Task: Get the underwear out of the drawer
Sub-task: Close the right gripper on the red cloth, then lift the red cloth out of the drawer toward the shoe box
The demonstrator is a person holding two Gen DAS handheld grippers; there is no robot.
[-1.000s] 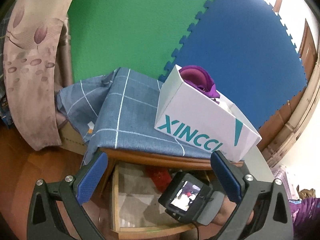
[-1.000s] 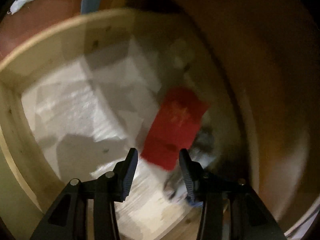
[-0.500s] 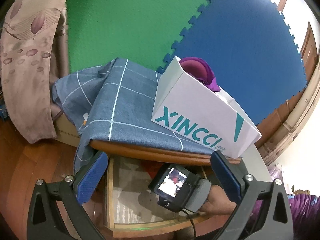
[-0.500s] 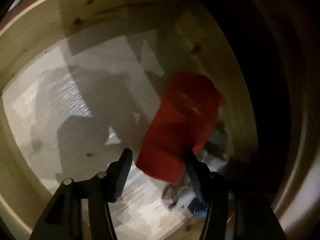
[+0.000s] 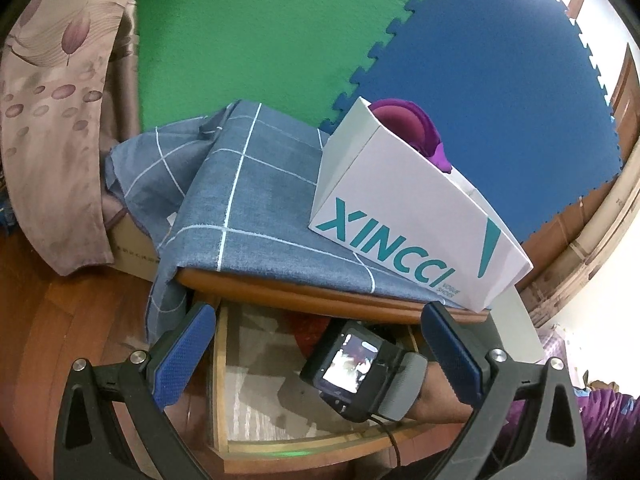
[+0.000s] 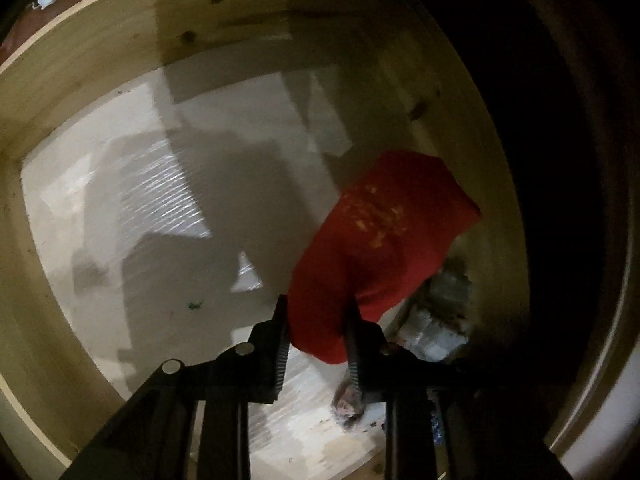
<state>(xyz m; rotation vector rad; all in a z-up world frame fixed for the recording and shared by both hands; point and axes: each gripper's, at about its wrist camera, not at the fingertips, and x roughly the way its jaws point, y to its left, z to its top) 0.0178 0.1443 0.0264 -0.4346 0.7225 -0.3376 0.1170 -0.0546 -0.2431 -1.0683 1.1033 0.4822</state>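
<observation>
The table [image 5: 280, 296] carries a white shoebox [image 5: 404, 224] on a blue checked cloth [image 5: 248, 200]. Below, the open drawer [image 6: 100, 56] holds the red underwear [image 6: 376, 248] by its right wall. The right gripper [image 6: 316, 336] has just been closing, its jaws now pinching the underwear's near edge; so shallow a bite could slip when lifted. The left gripper [image 5: 316, 344] hangs open.

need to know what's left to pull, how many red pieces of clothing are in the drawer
1: red underwear lies by the drawer wall, between the right gripper fingers. Pale bundles beside it might hide more.

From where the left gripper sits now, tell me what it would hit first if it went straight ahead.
Probably the wooden tabletop edge under the blue checked cloth, just above the open drawer. The left gripper is open and holds nothing. Depth is uncertain.
</observation>
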